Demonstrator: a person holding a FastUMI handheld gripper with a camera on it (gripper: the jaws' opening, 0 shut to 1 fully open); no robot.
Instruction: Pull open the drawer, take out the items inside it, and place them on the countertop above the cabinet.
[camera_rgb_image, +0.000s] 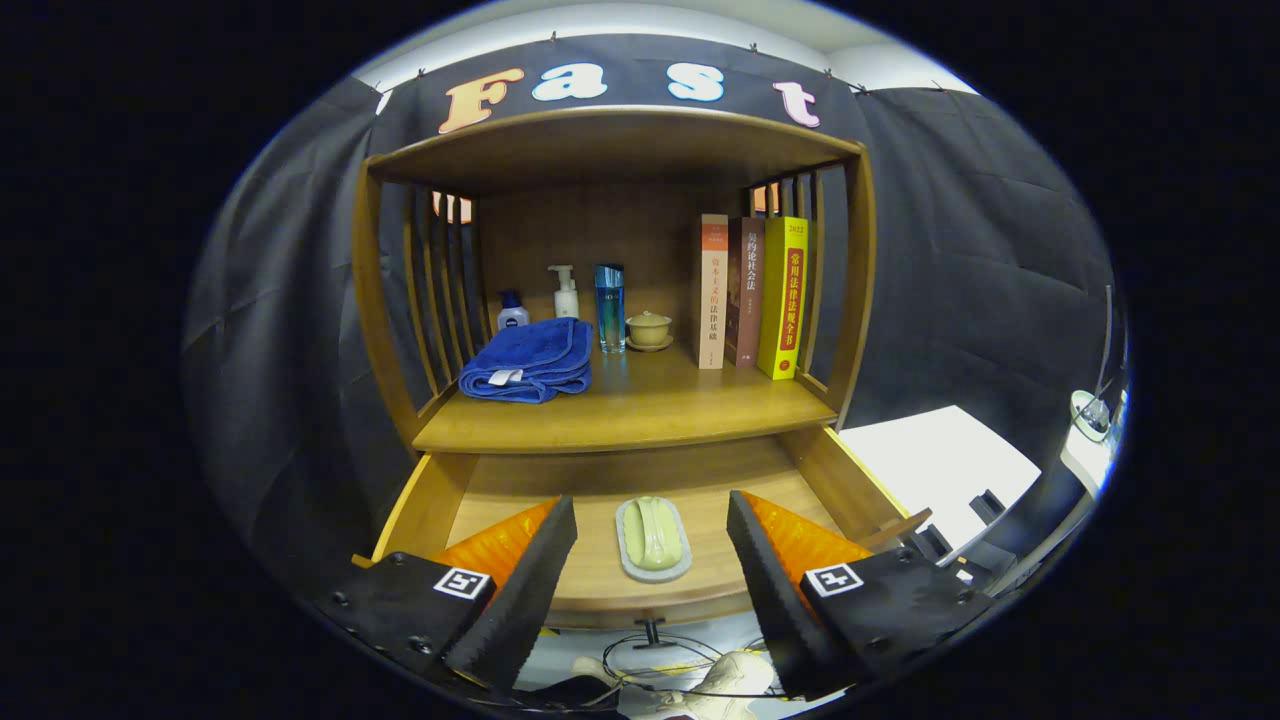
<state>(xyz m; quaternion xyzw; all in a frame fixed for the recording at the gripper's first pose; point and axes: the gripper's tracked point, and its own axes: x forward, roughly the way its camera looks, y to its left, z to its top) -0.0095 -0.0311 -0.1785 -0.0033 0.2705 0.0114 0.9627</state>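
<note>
Black cloth walls close off the booth behind a warm brown wooden cabinet (620, 420) with slatted sides. Its countertop (640, 410) already carries a folded blue towel (530, 362) at the left edge, a small white-capped blue jar (512, 312), a white pump bottle (565, 292) and a tall blue bottle (609, 306) along the back, a small tan lidded cup on a saucer (649, 329), and three upright books (752, 295) towards the right edge. That leaves bare wood along the front edge, which I judge is the room for what comes out of the drawer.

Below it the wooden drawer (600, 500) stands pulled well out, so I take the opening step as done. A pale green soap bar on a grey oval dish (653, 539) lies alone on the drawer floor, near the front edge and roughly midway between the side walls.

I hold the black-fingered gripper (652, 560) with its jaws spread wide, gripping nothing. The dish sits between the two fingers, apart from both, with clear gaps either side. I would say I am lined up to come down on it; the dish looks shallow and smooth, so a low, square pinch seems wise.
</note>
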